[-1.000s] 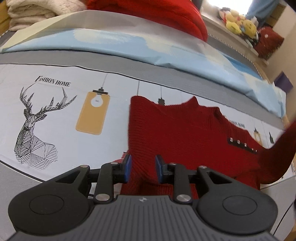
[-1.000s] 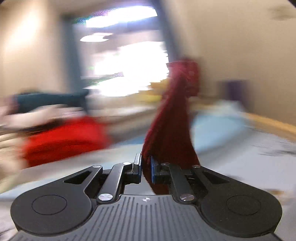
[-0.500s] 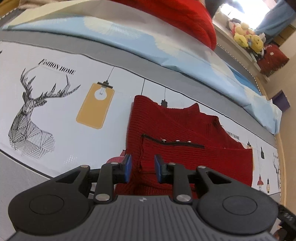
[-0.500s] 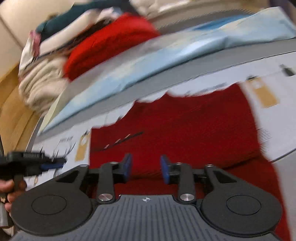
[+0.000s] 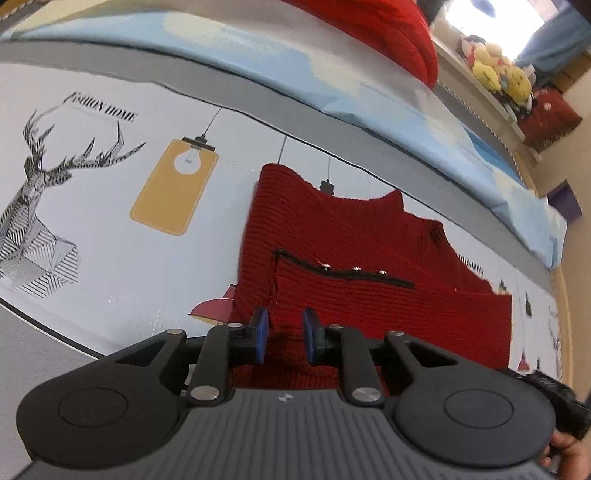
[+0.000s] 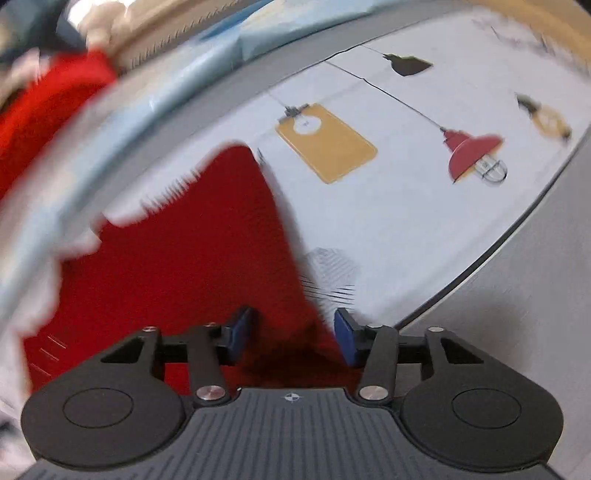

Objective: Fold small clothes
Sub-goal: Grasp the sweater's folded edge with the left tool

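Note:
A red knitted sweater point(image 5: 351, 251) lies flat on the printed bedsheet point(image 5: 110, 229), with one part folded across its body and a black-trimmed edge with small studs showing. My left gripper point(image 5: 284, 339) hovers at the sweater's near edge. Its jaws are closing, a narrow gap remains, and red knit shows between the pads without being pinched. In the blurred right wrist view, my right gripper point(image 6: 293, 336) is low over the right edge of the sweater point(image 6: 184, 266). Its jaws are opening wide and the fabric lies loose beneath them.
A light blue duvet point(image 5: 332, 74) runs along the far side of the sheet, with a heap of red clothing point(image 5: 388, 33) on it. Plush toys point(image 5: 495, 74) sit on a shelf beyond. A hand point(image 5: 569, 458) shows at the lower right. Lamp prints point(image 6: 325, 144) mark bare sheet.
My right gripper came down from holding a red sleeve in the air and let it go; the sleeve now lies across the sweater. My left gripper sank slightly and its jaws narrowed.

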`<state>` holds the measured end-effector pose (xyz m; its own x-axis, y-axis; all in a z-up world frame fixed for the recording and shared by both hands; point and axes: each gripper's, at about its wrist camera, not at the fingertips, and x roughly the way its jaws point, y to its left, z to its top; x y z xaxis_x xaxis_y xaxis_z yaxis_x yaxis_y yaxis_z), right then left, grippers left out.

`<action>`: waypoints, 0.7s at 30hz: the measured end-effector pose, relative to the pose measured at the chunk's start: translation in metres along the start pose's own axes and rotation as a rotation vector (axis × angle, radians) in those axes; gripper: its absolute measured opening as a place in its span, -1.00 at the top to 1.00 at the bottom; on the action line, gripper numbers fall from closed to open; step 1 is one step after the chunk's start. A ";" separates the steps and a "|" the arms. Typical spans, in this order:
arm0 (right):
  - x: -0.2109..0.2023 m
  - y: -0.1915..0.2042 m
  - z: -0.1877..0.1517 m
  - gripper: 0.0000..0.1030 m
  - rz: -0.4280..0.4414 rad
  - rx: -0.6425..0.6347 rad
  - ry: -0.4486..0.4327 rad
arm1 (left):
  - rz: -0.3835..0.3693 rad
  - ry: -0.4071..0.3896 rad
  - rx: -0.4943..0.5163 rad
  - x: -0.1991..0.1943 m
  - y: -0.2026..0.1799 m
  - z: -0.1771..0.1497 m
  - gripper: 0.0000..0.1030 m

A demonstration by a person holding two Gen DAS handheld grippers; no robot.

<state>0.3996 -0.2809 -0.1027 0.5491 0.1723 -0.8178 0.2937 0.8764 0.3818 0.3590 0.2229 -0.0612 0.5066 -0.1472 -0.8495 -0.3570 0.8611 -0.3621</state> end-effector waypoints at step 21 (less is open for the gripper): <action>-0.037 0.051 -0.004 -0.01 0.116 -0.152 -0.045 | 0.024 0.052 -0.090 0.043 0.006 -0.007 0.51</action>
<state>0.3912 -0.2412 -0.0547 0.6081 0.2586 -0.7505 0.1071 0.9101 0.4003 0.3728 0.2187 -0.1023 0.4568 -0.1542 -0.8761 -0.4384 0.8179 -0.3726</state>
